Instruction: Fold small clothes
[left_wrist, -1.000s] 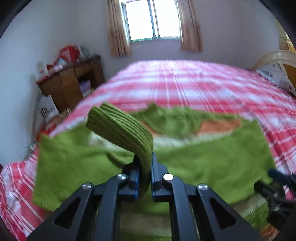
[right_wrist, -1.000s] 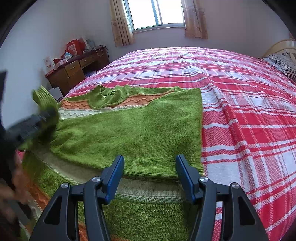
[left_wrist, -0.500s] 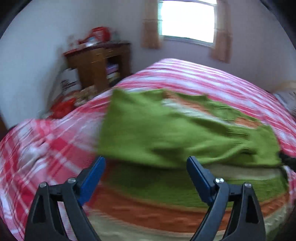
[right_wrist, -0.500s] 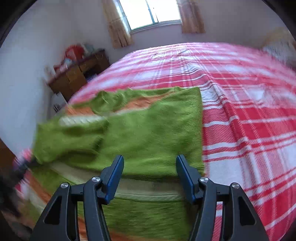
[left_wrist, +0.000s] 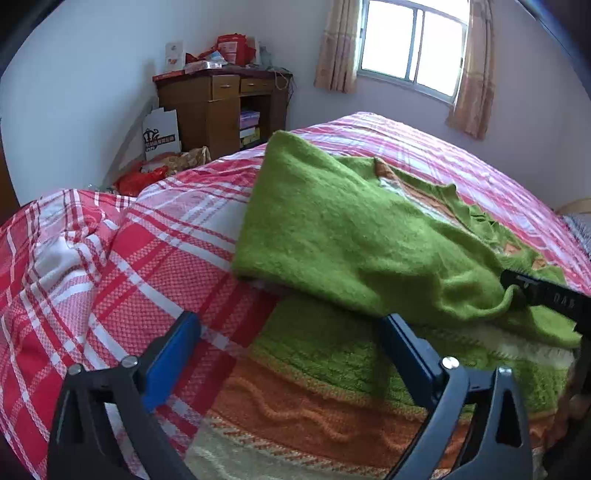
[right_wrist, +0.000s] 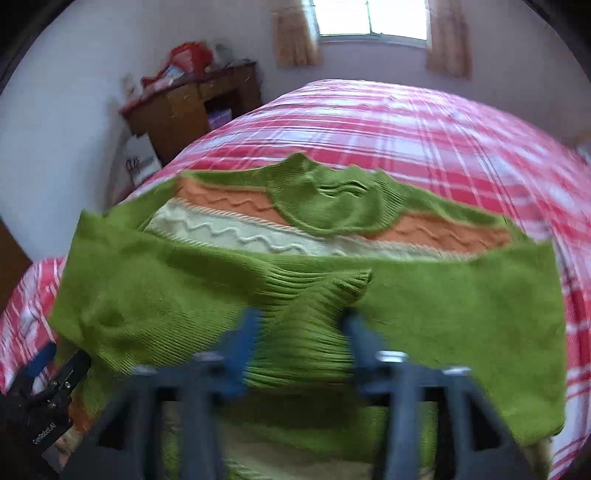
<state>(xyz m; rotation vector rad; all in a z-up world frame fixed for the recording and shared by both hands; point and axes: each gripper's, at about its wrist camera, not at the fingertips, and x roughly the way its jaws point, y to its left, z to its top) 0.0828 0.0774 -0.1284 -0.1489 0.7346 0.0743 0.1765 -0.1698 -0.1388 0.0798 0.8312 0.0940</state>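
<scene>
A green knitted sweater (left_wrist: 332, 229) with orange and cream bands lies on the red plaid bed cover (left_wrist: 129, 258). Both sleeves are folded across its body (right_wrist: 461, 306). My left gripper (left_wrist: 290, 321) hovers over the sweater's left lower edge; its jaws are opening wide and hold nothing. In the right wrist view it shows at the bottom left (right_wrist: 48, 376). My right gripper (right_wrist: 301, 325) is at the middle of the sweater with its jaws closing. The ribbed sleeve cuff (right_wrist: 332, 288) is bunched between its pads. In the left wrist view its tip (left_wrist: 546, 299) touches that cuff.
A brown desk (left_wrist: 218, 107) piled with red items stands by the wall to the left of the bed. A white paper bag (left_wrist: 160, 133) and red bags sit on the floor beside it. A curtained window (left_wrist: 410, 44) is behind the bed. Plaid cover spreads around the sweater.
My left gripper let go of the ribbed cuff, opened wide and swung to the sweater's left edge. My right gripper moved left to the middle and closed around that cuff.
</scene>
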